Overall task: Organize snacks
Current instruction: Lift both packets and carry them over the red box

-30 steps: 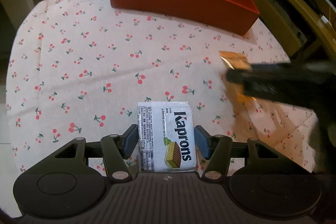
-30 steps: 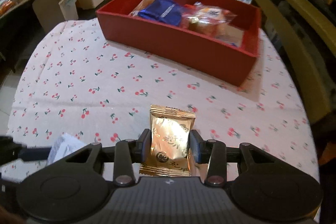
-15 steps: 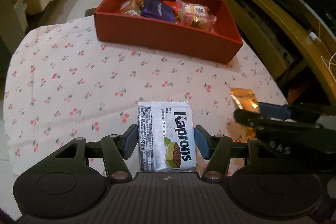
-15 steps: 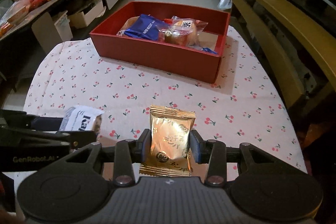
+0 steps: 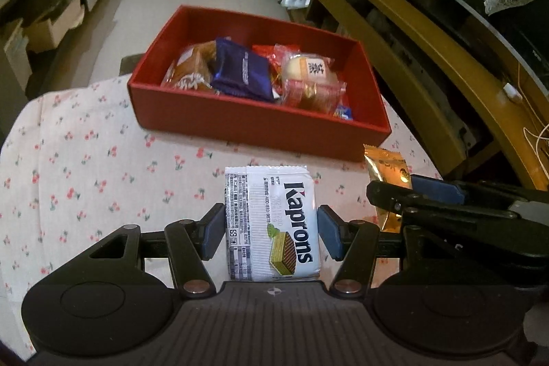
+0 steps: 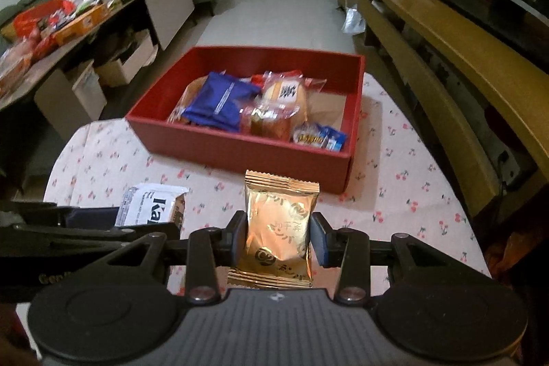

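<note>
My left gripper (image 5: 271,234) is shut on a white Kaprons wafer packet (image 5: 271,222) and holds it above the cherry-print tablecloth (image 5: 85,167). My right gripper (image 6: 278,237) is shut on a gold snack packet (image 6: 278,228), also lifted. Each gripper shows in the other's view, the right one (image 5: 429,194) with its gold packet (image 5: 386,165), the left one (image 6: 85,225) with the wafer packet (image 6: 151,203). A red box (image 5: 260,126) stands ahead on the table, shown also in the right wrist view (image 6: 240,153). It holds a blue packet (image 6: 219,102), wrapped buns (image 6: 284,102) and other snacks.
A wooden bench (image 6: 463,57) runs along the right of the table. A low cabinet (image 6: 68,23) loaded with boxes and snacks stands at the left. Bare box floor (image 6: 333,108) shows at the right end of the red box.
Both grippers have risen with their packets and drawn side by side, now looking down into the red box from higher up. Both grips are unchanged.
</note>
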`<state>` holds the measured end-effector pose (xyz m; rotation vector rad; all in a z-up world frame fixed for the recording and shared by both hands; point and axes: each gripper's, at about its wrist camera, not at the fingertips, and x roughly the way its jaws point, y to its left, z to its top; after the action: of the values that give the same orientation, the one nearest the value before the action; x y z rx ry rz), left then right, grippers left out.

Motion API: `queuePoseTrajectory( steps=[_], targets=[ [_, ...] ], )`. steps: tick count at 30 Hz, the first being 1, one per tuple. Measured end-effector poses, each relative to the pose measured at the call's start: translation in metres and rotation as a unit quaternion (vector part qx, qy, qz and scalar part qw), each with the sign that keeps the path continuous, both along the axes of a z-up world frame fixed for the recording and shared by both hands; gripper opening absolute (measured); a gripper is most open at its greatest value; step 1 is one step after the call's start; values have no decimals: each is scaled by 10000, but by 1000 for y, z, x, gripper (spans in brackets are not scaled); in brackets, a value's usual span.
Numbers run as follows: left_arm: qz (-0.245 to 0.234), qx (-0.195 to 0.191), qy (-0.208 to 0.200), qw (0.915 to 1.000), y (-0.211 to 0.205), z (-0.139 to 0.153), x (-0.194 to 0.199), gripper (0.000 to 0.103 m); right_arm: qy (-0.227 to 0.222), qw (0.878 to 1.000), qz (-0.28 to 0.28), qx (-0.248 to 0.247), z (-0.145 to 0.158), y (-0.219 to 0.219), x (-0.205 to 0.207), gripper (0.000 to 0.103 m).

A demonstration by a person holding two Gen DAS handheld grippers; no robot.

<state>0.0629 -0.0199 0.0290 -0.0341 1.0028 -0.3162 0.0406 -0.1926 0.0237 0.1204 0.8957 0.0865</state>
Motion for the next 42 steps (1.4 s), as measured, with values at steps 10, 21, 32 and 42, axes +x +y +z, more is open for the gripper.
queuePoseTrajectory(
  steps=[10, 21, 32, 42],
  targets=[
    [75, 2, -105, 9999, -4, 6, 21, 65, -179, 9996, -191, 138, 7, -7, 19, 55],
    [125, -13, -246, 9996, -8, 15, 41, 64, -329, 9987, -298, 246, 14, -12, 39, 55],
    [156, -22, -368, 9992, -10, 22, 55, 64, -450, 9979, -350, 304, 19, -15, 53, 55],
    [188, 20, -494, 9986, -12, 28, 71, 64, -544, 9969, -405, 392, 23, -17, 71, 55]
  ],
)
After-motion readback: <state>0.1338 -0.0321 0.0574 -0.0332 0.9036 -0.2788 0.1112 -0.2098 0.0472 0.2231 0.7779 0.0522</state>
